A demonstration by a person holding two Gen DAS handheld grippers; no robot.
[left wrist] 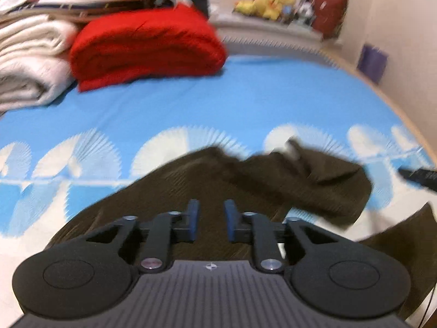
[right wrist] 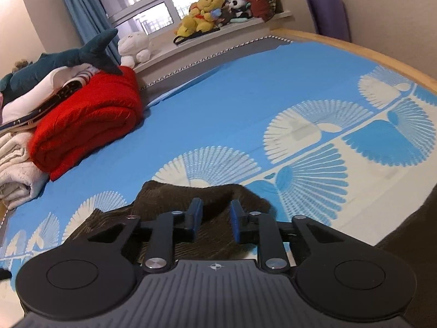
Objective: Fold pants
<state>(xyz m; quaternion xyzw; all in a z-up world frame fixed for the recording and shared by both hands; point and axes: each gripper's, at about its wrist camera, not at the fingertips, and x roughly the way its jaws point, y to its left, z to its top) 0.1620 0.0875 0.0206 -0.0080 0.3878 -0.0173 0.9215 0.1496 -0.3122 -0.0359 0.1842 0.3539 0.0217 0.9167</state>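
1. My left tool (left wrist: 210,214) hangs over the brown pants (left wrist: 245,186), its blue pads a narrow gap apart with nothing pinched.
2. My right tool (right wrist: 215,216) is likewise slightly apart, empty, above the same cloth.
3. The pants lie crumpled on the bed (right wrist: 232,109) just ahead of and under both tools; I cannot tell their long axis.

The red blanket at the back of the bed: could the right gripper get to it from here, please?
Probably yes. Between the right gripper and the red blanket lies only open blue bedsheet, but brown pants lie between its parted pads and may come along.
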